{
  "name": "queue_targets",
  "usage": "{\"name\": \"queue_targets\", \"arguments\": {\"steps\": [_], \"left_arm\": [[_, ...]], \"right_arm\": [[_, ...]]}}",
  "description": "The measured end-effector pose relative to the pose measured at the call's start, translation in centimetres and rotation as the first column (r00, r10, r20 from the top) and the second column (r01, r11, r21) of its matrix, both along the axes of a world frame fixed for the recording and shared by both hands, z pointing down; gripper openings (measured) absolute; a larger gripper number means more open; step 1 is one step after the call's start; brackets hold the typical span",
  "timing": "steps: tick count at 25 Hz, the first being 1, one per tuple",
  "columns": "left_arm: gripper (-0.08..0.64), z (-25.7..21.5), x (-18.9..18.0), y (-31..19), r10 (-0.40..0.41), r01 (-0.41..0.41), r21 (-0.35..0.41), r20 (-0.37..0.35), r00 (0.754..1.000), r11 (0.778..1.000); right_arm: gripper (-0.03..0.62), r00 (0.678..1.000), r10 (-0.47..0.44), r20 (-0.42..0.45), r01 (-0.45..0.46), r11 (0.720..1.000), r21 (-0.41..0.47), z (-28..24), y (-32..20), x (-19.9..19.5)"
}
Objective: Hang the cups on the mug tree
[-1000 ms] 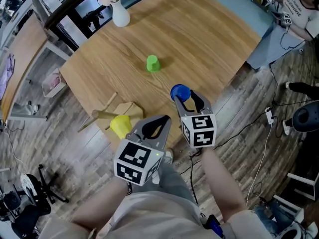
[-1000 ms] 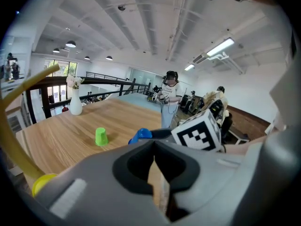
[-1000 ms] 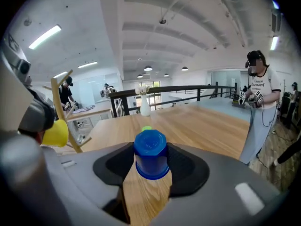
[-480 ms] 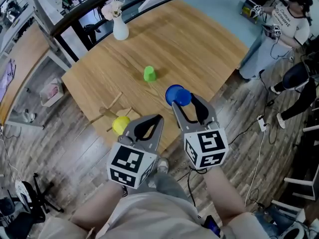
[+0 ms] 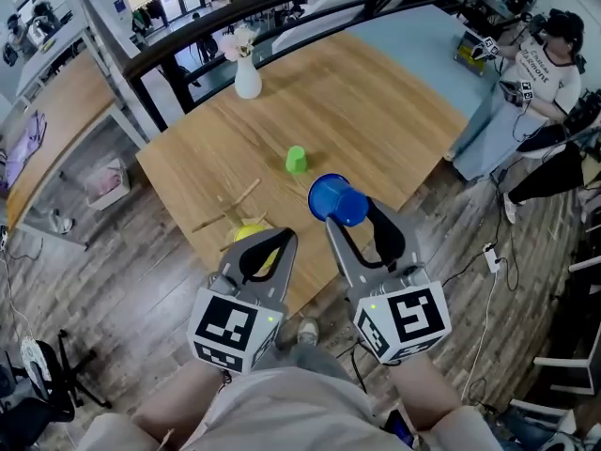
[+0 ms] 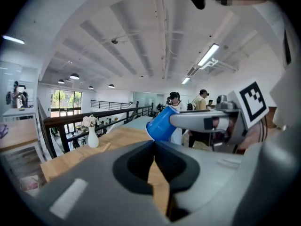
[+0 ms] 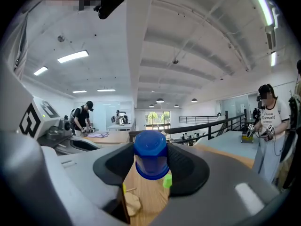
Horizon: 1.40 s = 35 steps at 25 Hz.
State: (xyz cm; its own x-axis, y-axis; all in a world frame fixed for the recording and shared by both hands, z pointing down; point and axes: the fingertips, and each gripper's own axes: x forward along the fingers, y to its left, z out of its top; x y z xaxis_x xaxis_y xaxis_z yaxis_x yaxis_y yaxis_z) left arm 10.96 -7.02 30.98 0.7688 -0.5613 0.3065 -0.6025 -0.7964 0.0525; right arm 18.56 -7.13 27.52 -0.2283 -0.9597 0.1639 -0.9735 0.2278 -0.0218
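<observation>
yellow cup (image 5: 246, 233) half hidden behind left gripper (image 5: 285, 238)

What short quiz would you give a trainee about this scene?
1. True or false: the right gripper holds the blue cup.
2. Which cup sits alone near the middle of the table? A green cup; B red cup; C white cup.
3. What does the left gripper hold?
Key: 1 true; 2 A; 3 nothing.

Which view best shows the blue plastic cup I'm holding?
The right gripper view: the blue plastic cup sits centred, clamped between the fingers. Head view shows it from above; left gripper view shows it sideways.
</observation>
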Motion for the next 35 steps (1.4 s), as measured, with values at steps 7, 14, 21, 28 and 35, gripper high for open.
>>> {"name": "queue_targets", "arguments": {"steps": [7, 14, 21, 28, 35], "left_arm": [[0.003, -2.4, -3.4, 2.3, -0.029, 0.028, 0.076, 0.011, 1.0, 0.997], [0.002, -3.0, -5.5, 2.0, -0.081, 0.079, 0.087, 0.015, 0.997, 0.993], [0.003, -3.1, -7.5, 1.1, -0.13, 0.128, 0.099, 0.013, 0.991, 0.987], [0.003, -3.9, -10.6, -0.2, -0.186, 0.184, 0.109, 0.009, 0.982, 0.977], [0.003, -4.0, -15.4, -0.9, -0.274, 0.272, 0.107, 0.006, 0.962, 0.956]], "right_arm": [[0.224, 0.997, -0.082, 0.013, 0.082, 0.996, 0.043, -3.1, 3.8, -3.7], [0.224, 0.994, -0.112, 0.011, 0.111, 0.993, 0.044, -3.5, 4.0, -4.4], [0.224, 0.993, -0.121, 0.012, 0.121, 0.992, 0.021, -2.2, 3.2, -5.3], [0.224, 0.987, -0.158, 0.015, 0.157, 0.987, 0.032, -3.2, 1.9, -7.6], [0.224, 0.967, -0.255, 0.008, 0.254, 0.966, 0.047, -4.2, 1.0, -12.6]]}}
